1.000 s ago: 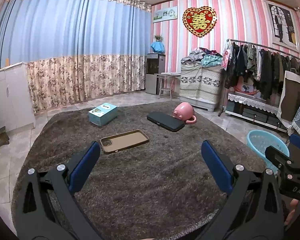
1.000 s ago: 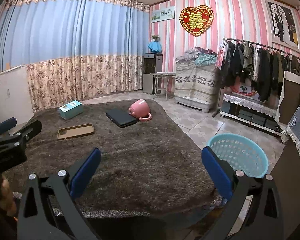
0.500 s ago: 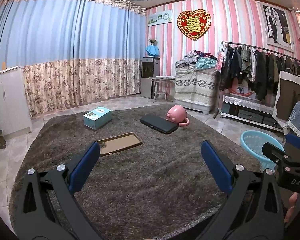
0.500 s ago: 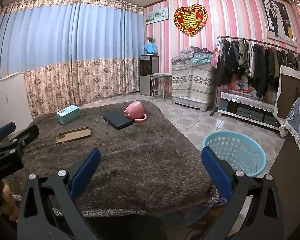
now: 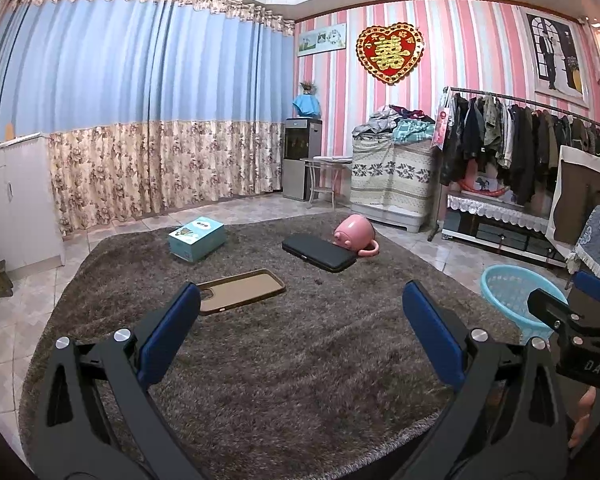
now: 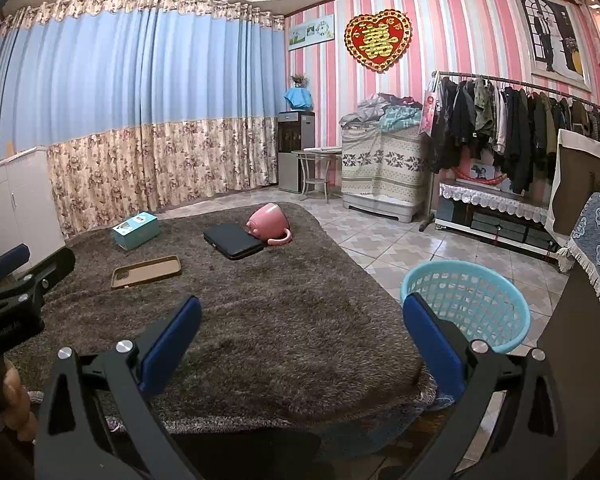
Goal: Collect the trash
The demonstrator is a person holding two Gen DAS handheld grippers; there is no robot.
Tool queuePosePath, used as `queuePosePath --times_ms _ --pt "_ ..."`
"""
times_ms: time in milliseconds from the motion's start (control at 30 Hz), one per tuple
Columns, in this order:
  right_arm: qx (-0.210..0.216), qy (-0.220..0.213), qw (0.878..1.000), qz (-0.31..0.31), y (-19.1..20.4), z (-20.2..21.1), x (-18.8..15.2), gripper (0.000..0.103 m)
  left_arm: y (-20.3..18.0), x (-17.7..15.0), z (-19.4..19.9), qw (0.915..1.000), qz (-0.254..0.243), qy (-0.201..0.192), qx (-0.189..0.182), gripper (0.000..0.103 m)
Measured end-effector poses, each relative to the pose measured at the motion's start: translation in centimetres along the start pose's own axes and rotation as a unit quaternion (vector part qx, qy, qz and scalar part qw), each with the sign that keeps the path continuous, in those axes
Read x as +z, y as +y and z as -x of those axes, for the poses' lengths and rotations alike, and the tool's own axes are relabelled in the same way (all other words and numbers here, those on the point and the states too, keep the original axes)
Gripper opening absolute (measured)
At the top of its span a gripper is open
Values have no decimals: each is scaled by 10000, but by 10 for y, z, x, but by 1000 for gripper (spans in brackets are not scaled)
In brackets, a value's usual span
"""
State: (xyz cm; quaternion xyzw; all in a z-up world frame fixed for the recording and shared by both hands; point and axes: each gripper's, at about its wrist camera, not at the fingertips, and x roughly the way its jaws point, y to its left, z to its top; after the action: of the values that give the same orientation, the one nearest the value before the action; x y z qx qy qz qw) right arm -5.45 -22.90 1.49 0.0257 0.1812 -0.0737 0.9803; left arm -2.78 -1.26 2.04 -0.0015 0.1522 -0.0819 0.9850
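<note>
Left gripper (image 5: pixel 300 312) held above near part of brown shag rug (image 5: pixel 292 360), fingers spread wide, nothing btwn blue pads (image 5: pixel 172 332). Right gripper (image 6: pixel 302 322) likewise above near edge of rug, fingers wide apart, empty; also seen at right edge of left view.

On rug, four items. Brown phone case (image 5: pixel 240 291) flat, inner side up, nearest, just beyond left gripper's left pad, slightly left of centre. Teal box (image 5: pixel 197 238) farther back and left, well apart from case. Black case (image 5: pixel 319 253) flat, back-centre. Pink mug (image 5: pixel 356 236) on its side w/ handle toward right, right behind black case, touching or almost – cannot tell. Small dark speck on rug btwn phone case and black case, too small to identify.

Blue basket (image 6: pixel 466 306) upright on tiled floor (image 6: pixel 388 248), just off rug's right edge, close behind right gripper's right pad (image 6: pixel 432 340); inside not visible from here. In left view, partly hidden behind right gripper.
</note>
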Motion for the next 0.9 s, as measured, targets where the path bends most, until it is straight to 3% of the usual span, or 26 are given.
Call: queuePosePath --times_ms 900 --pt "-1 -7 10000 -7 0 0 -2 99 0 1 1 10000 -1 -24 17 98"
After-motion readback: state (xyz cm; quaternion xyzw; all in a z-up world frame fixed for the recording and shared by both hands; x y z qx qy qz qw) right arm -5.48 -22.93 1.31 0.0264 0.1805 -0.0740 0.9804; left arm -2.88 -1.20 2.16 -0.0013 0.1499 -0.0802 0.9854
